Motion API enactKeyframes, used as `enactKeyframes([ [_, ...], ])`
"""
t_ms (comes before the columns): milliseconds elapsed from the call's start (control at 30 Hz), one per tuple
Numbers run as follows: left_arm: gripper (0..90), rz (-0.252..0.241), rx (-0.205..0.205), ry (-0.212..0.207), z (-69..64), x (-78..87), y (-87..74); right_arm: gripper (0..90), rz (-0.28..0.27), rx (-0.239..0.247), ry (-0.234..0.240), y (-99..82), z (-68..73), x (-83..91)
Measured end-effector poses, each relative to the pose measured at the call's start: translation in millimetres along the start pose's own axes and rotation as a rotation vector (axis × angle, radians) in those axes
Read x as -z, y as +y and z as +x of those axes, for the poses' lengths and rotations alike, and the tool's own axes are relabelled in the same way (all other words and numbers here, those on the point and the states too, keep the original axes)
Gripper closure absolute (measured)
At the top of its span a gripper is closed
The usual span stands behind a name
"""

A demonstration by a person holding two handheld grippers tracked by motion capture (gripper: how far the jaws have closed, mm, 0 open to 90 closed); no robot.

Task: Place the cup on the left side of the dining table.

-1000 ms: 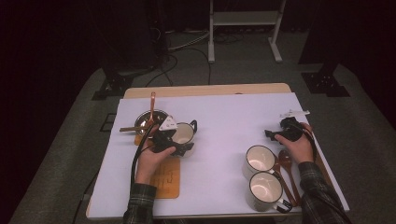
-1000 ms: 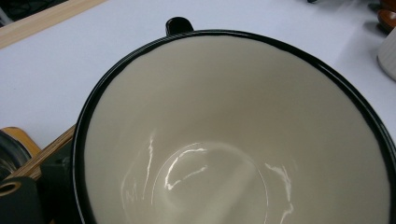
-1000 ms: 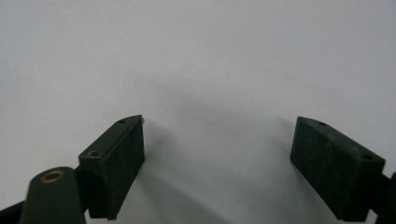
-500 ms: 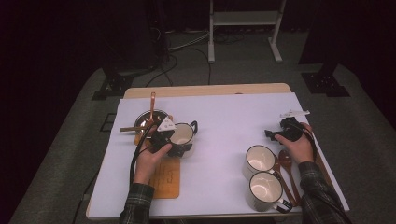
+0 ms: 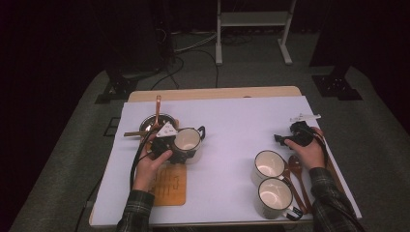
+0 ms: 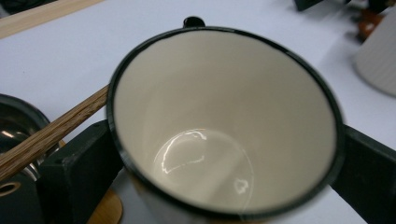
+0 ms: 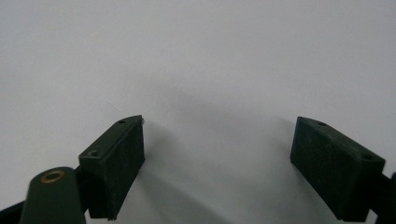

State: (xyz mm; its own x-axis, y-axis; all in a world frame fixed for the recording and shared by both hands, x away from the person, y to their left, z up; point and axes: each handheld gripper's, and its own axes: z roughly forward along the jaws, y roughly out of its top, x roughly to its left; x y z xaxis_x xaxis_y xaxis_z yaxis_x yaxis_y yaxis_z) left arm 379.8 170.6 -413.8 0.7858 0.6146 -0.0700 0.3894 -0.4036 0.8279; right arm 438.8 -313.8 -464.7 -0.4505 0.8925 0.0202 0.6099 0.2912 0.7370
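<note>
1. An enamel mug [image 5: 186, 140] with a dark rim is held by the left gripper [image 5: 180, 151]; in the left gripper view the black fingers [image 6: 74, 172] are seen pressed against opposite sides of the mug [image 6: 224, 121], so they are closed on it about as wide as the mug's body.
2. The held mug is located at the left of the white worktop [image 5: 232, 121], just beside a dark metal bowl [image 5: 153, 123] in which a wooden-handled utensil [image 5: 157, 108] rests, and just above a wooden coaster [image 5: 167, 183].
3. Whether the mug's base is touching the worktop or is lifted slightly cannot be told.
4. The right gripper [image 5: 290, 137] is rested at the right side of the worktop; in the right gripper view its fingers [image 7: 114, 161] are seen spread wide with nothing between them.
5. Two more mugs [image 5: 269, 165] are stood near the right hand, beside wooden spoons [image 5: 296, 169].
6. The work is judged to be at an early stage: one mug is grasped, while its placing, perhaps on the coaster, is not yet done, and the two other mugs and the spoons are untouched.
</note>
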Motion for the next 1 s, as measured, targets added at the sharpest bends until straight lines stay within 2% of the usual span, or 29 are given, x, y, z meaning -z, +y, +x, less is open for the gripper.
enactKeyframes([
  [100, 1.9, -0.018, 0.005, -0.022, 4.9, 13.5, -2.8, 16.0, -0.001, 0.003, -0.002, -0.1, 0.2, -0.1],
  [233, 1.9, -0.028, 0.005, 0.007, 10.3, 31.3, -5.8, 16.0, -0.001, 0.003, -0.002, -0.1, 0.2, -0.1],
  [467, 1.9, -0.018, 0.007, 0.024, 16.0, 56.8, -20.4, 16.0, 0.0, 0.003, -0.003, 0.0, 0.3, -0.1],
  [633, 1.9, -0.003, 0.015, 0.07, 18.4, 76.6, -33.5, 16.0, 0.0, 0.003, -0.003, -0.1, 0.4, -0.1],
  [700, 1.9, 0.002, 0.023, 0.104, 19.7, 83.3, -37.9, 16.0, 0.0, 0.004, -0.004, -0.1, 0.4, 0.0],
  [767, 1.9, 0.01, 0.04, 0.151, 21.8, 90.0, -42.2, 16.0, 0.001, 0.004, -0.004, 0.0, 0.4, -0.1],
  [900, 1.9, 0.025, 0.064, 0.207, 25.6, 95.6, -50.5, 16.0, 0.001, 0.004, -0.003, 0.0, 0.3, -0.1],
  [1000, 1.9, 0.04, 0.097, 0.248, 28.9, 99.8, -58.5, 16.0, 0.0, 0.006, -0.003, 0.1, 0.1, -0.2],
])
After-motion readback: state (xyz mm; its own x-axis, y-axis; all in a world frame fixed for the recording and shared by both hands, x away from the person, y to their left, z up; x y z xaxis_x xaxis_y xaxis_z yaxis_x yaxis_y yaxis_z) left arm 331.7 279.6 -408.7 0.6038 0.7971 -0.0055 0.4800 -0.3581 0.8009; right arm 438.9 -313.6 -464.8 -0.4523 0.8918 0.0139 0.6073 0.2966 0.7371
